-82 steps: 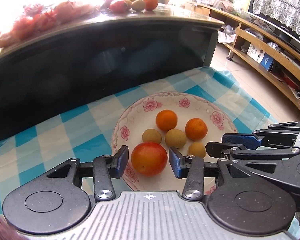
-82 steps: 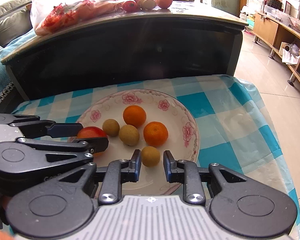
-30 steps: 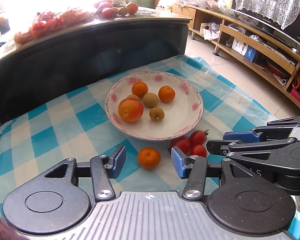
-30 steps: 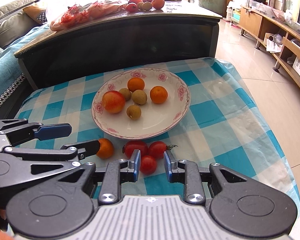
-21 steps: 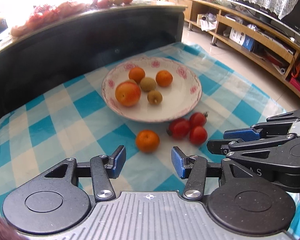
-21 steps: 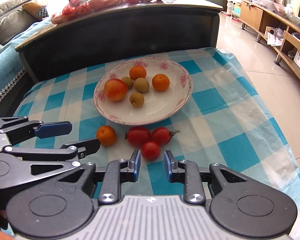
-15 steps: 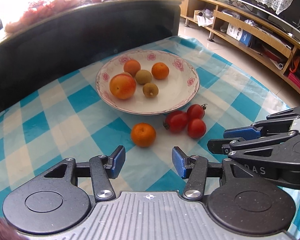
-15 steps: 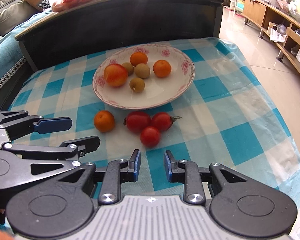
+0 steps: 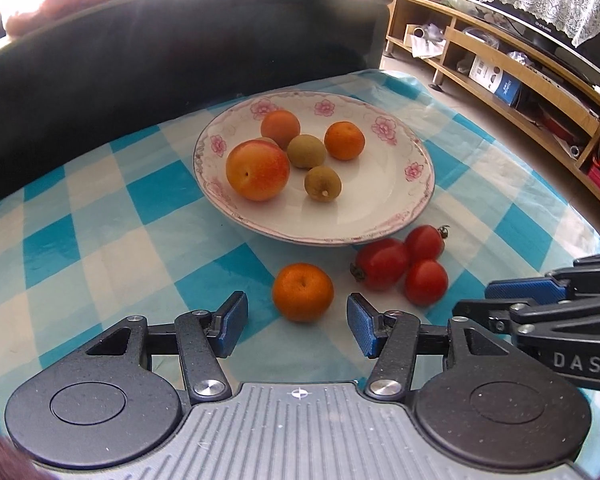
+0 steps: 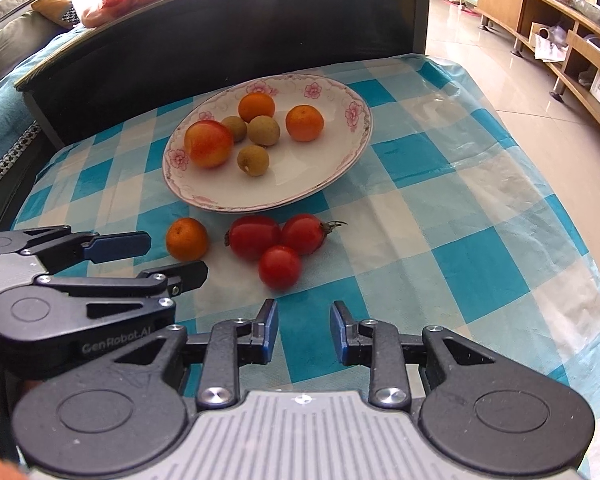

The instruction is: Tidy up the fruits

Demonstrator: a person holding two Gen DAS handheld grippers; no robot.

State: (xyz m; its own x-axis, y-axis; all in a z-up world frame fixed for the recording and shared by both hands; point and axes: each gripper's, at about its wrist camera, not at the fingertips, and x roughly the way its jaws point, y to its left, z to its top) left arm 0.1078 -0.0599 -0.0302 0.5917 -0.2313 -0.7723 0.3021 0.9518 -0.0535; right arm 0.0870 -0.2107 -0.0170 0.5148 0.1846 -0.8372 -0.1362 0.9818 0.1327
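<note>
A flowered white plate (image 9: 380, 216) on the checked cloth holds a peach (image 9: 257, 170), two mandarins and a few small brown fruits. In front of the plate, a loose mandarin (image 9: 303, 293) lies on the cloth. My left gripper (image 9: 296, 310) is low over it, jaws opening; the mandarin sits just ahead of the fingertips, untouched by the pads. Three red tomatoes (image 10: 280, 266) cluster to its right. My right gripper (image 10: 303, 320) hovers just short of the nearest tomato, its jaws opening a little with nothing between them.
A dark, raised table edge (image 10: 220, 32) stands right behind the plate, with bagged and loose fruit on top. The cloth (image 10: 480, 248) drops off at the right towards a tiled floor and wooden shelves (image 9: 520, 92). The two grippers are close side by side.
Both grippers have sunk towards the cloth and closed in on the loose fruit. The mandarin now sits at the left fingertips. Both pairs of jaws stand slightly wider.
</note>
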